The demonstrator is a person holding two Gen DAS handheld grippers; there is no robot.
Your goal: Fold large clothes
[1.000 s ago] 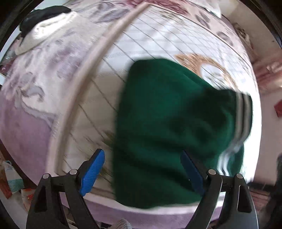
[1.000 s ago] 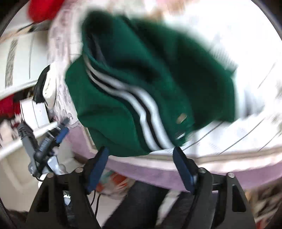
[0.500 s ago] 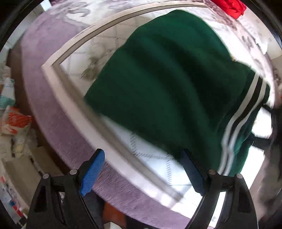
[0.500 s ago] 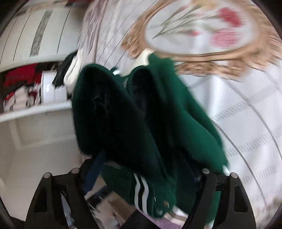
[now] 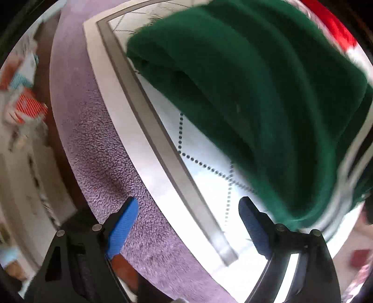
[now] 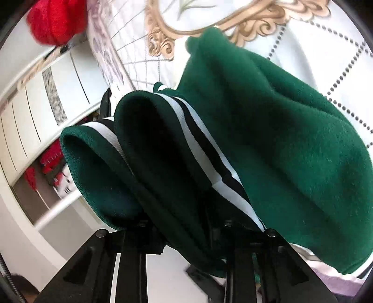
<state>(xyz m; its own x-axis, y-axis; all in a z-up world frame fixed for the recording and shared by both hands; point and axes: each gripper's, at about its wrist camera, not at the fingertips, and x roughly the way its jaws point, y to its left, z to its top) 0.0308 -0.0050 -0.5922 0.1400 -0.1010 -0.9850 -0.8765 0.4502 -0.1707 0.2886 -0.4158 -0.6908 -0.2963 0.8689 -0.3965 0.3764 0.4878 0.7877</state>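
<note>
My left gripper (image 5: 186,219) hangs pointing down with its blue-padded jaws spread wide and nothing between them, over the lilac border and pale band of the bed cover (image 5: 149,130). The green garment (image 5: 244,77) lies bunched on that cover, filling the view from about 12 to 3 o'clock, well clear of the left fingertips. On my right side, the right gripper (image 6: 184,223) has its jaws closing with the garment's striped edge between them; the fabric drapes over the fingers and hides the pads, so I read it as clamped on cloth. White and black stripes (image 6: 200,149) run down toward the jaws from 11 o'clock. A red item (image 6: 56,21) sits at 10 o'clock, at the bed's far edge.
</note>
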